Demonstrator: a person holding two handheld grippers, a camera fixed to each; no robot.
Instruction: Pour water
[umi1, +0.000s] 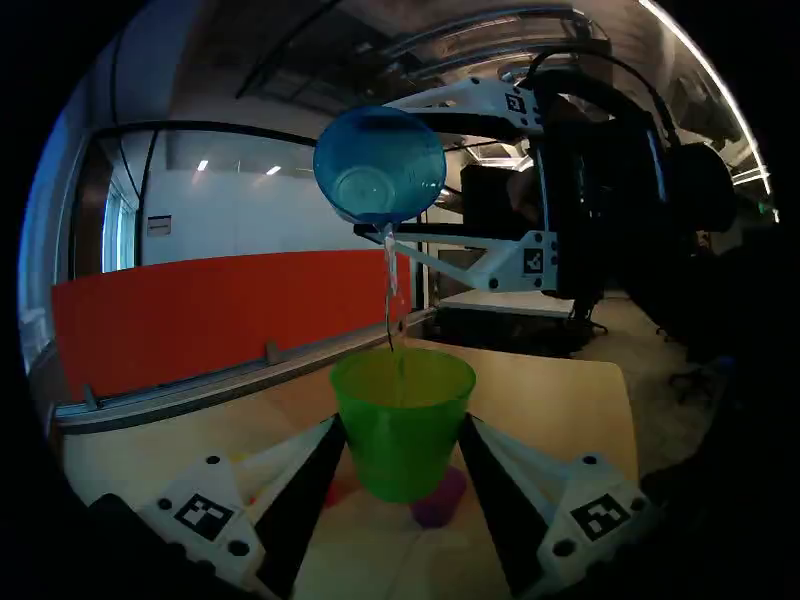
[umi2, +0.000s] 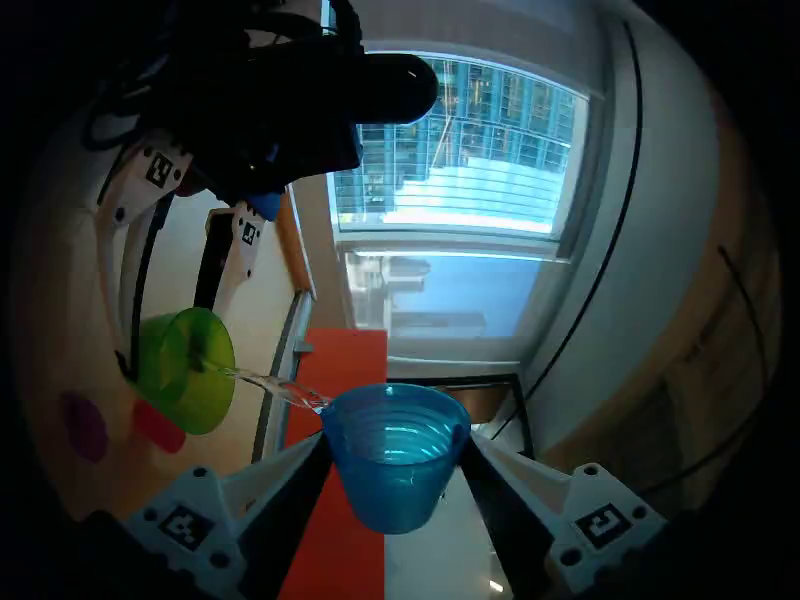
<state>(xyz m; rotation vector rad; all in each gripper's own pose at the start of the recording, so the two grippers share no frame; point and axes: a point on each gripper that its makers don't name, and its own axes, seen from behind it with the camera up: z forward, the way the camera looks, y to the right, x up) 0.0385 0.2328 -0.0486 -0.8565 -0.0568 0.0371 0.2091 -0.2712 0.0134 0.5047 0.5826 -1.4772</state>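
Observation:
My left gripper is shut on a green cup, held upright above a pale wooden table. Above it hangs a blue cup, tipped over, with the right gripper shut on it. A thin stream of water falls from the blue cup's lip into the green one. In the right gripper view the blue cup sits between my right gripper fingers, and water runs leftward to the green cup held by the left gripper.
Small red and purple objects lie on the table under the green cup. An orange wall panel runs behind the table. A large window faces the right gripper. A person's dark arm holds the right gripper.

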